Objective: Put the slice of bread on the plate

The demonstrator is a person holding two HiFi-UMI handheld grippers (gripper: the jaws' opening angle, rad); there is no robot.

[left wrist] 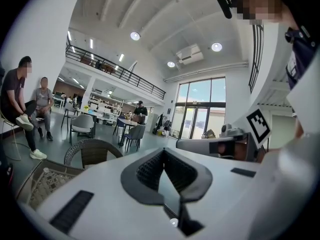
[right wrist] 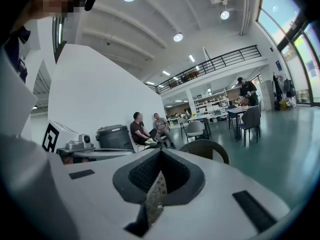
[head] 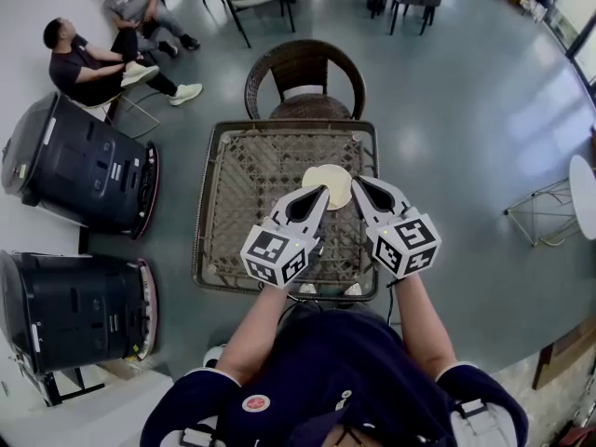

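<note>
Only the head view shows the table and the pale plate on it, just ahead of the left gripper and the right gripper; the bread cannot be told apart from the plate. In the left gripper view, the jaws meet tip to tip and hold nothing. In the right gripper view, the jaws are likewise together and empty.

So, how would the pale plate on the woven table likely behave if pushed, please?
The plate looks flat and thin, so it is probably light and likelier to slide than tip. The woven top of the table might snag its edge and make it move jerkily.
</note>
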